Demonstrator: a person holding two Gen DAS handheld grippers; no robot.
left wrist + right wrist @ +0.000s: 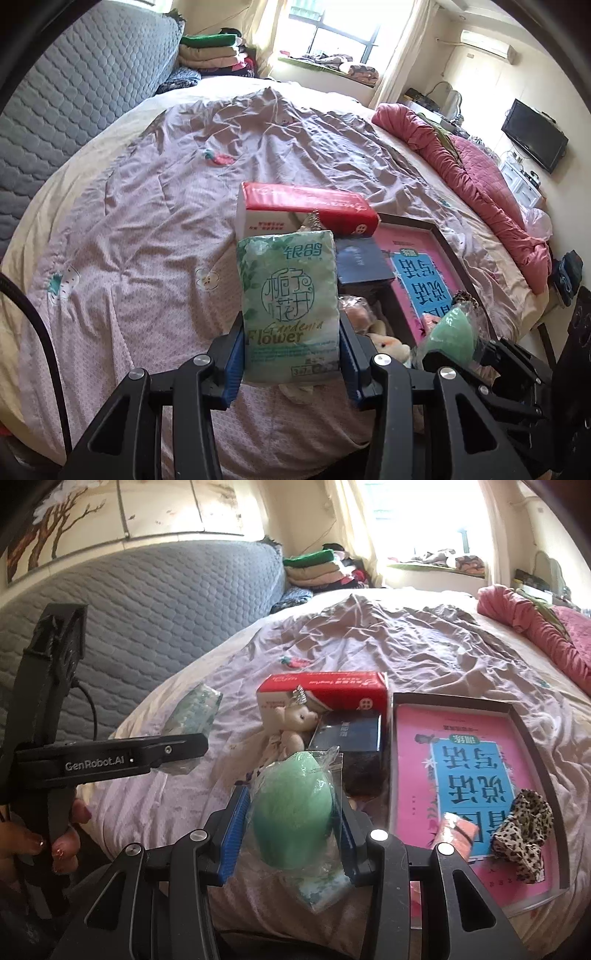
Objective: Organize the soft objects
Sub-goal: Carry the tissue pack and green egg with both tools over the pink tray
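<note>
My left gripper [291, 325] is shut on a pale green tissue pack [290, 302] printed "Gardenia Flower", held upright above the bed. In the right wrist view the same pack [194, 712] shows beyond the left gripper's black body. My right gripper [291, 797] is shut on a green egg-shaped sponge [291, 812] in a clear bag, also seen in the left wrist view as the green sponge [452, 332]. A small plush bear [295, 720] leans against a red and white tissue pack [332, 694]. A leopard scrunchie [524, 830] lies on the pink book.
A dark-rimmed tray [524, 716] holds a pink book [461, 768] and a small orange item [456, 834]. A dark blue box [347, 734] sits beside it. Another tissue pack [321, 886] lies under the sponge. A pink quilt [480, 177] lines the bed's right edge. A person's hand [55, 842] grips the left handle.
</note>
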